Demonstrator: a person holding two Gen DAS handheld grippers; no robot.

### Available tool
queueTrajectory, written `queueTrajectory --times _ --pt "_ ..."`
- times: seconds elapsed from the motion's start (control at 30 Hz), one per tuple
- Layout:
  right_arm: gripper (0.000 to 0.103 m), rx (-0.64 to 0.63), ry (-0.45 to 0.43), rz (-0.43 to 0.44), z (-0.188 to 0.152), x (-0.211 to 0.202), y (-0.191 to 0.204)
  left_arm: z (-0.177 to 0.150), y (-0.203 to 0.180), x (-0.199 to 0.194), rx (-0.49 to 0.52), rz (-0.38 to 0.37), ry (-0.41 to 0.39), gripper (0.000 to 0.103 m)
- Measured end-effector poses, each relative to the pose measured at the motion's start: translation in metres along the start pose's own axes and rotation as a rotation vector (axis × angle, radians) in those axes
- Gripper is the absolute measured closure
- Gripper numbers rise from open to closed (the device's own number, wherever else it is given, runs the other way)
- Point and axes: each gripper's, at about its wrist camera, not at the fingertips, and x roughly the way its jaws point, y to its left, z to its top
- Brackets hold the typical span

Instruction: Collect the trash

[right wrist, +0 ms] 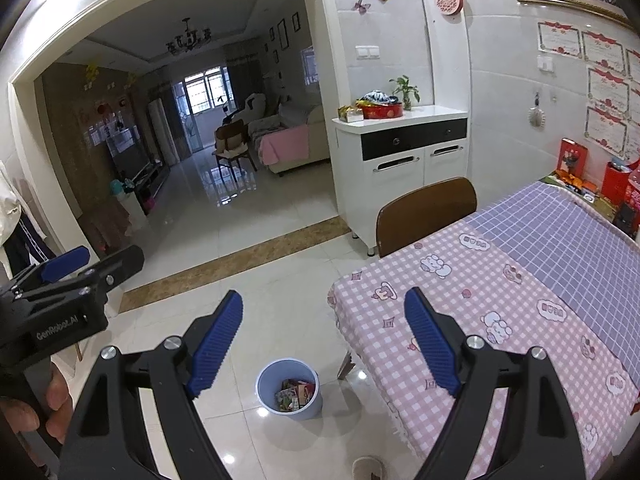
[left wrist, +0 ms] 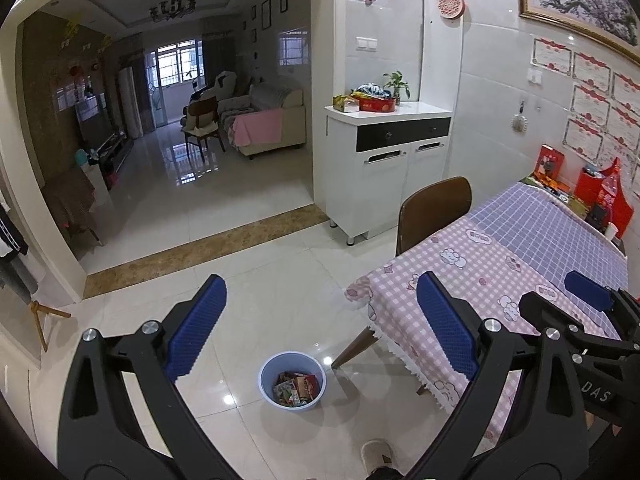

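Observation:
A light blue trash bin (left wrist: pixel 292 384) stands on the tiled floor by the table's near corner, with several colourful wrappers (left wrist: pixel 296 389) inside. It also shows in the right wrist view (right wrist: pixel 289 388). My left gripper (left wrist: pixel 320 292) is open and empty, held high above the bin. My right gripper (right wrist: pixel 323 304) is open and empty too, also above the bin. The right gripper shows at the right edge of the left wrist view (left wrist: pixel 588 292); the left gripper shows at the left edge of the right wrist view (right wrist: pixel 76 264).
A table with a pink and purple checked cloth (left wrist: pixel 500 280) fills the right side, with red boxes (left wrist: pixel 608 196) at its far end. A brown chair (left wrist: pixel 436 208) stands behind it, a white cabinet (left wrist: pixel 384 164) beyond. A slipper (left wrist: pixel 376 454) is on the floor below.

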Motion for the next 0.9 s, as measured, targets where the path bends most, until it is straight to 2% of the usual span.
queueTrajectory --times 0.4,0.9 --pt "0.021 -0.016 0.025 0.063 0.049 0.066 -0.037 0.037 -0.021 0.056 -0.025 0.076 0.029 0.009" --pt "0.021 -0.006 0.05 0.09 0.078 0.108 -0.075 0.063 -0.053 0.098 -0.023 0.106 0.047 0.009"
